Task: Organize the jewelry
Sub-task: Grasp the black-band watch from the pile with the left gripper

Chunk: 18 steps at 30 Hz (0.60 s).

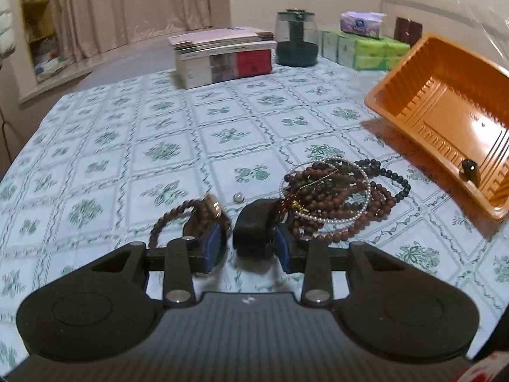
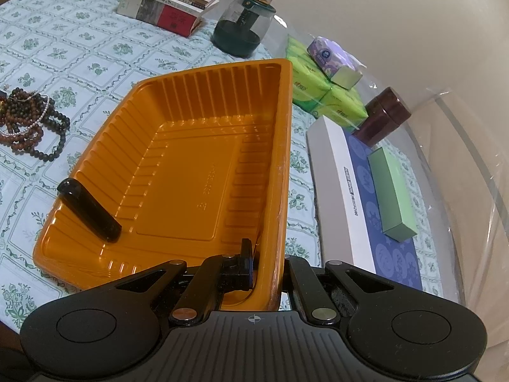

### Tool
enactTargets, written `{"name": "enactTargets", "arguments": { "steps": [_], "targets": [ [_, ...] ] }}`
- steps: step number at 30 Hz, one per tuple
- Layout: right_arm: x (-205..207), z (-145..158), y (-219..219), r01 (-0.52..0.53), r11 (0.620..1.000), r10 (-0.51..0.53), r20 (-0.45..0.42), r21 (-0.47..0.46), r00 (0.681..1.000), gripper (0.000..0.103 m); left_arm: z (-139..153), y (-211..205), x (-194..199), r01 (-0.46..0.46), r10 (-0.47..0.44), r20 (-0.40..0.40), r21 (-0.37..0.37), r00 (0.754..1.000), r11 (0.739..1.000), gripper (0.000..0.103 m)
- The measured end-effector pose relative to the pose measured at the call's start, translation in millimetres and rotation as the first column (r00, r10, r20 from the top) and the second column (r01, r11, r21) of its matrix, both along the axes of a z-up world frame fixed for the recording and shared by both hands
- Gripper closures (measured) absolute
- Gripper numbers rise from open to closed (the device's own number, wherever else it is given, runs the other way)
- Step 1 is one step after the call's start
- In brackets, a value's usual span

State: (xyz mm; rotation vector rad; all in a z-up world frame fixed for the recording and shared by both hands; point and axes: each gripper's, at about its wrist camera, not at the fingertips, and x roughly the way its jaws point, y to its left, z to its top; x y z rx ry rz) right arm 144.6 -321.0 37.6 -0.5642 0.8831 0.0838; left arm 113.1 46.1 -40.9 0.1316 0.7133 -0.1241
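Note:
A heap of dark and reddish bead strings with a thin pearl loop (image 1: 331, 197) lies on the flowered tablecloth, also seen in the right wrist view as the bead heap (image 2: 28, 121). My left gripper (image 1: 249, 246) stands low beside it. A black rounded piece (image 1: 251, 232) sits between its blue pads, against the right one, with a strip of cloth showing at the left pad. A brown bead bracelet with a gold piece (image 1: 178, 216) loops around the left finger. A loose pearl (image 1: 237, 196) lies just beyond. My right gripper (image 2: 270, 264) is shut on the near wall of the orange tray (image 2: 203, 95), holding it tilted. A black tube (image 2: 90, 210) lies in the tray.
At the far side stand a stack of books (image 1: 222, 57), a glass jar with a dark green base (image 1: 296, 38) and green and purple tissue packs (image 1: 366, 44). Right of the tray lie a flat white-and-blue box (image 2: 350, 197), a green box (image 2: 393, 191) and a brown jar (image 2: 381, 121).

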Motion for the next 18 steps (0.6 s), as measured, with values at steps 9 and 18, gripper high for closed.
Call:
{"name": "enactTargets", "arguments": {
  "steps": [9,18],
  "targets": [
    [0,0,0,0.0,1.0,0.0,-0.001,-0.001,1.0,0.1,1,-3,14,0.028,-0.025,-0.032,0.068,0.999,0.997,0.083],
    [0,1,0,-0.002,1.0,0.002,0.002,0.001,1.0,0.1,29,18,16,0.02,-0.019,-0.03,0.037,0.999,0.999,0.083]
  ]
}}
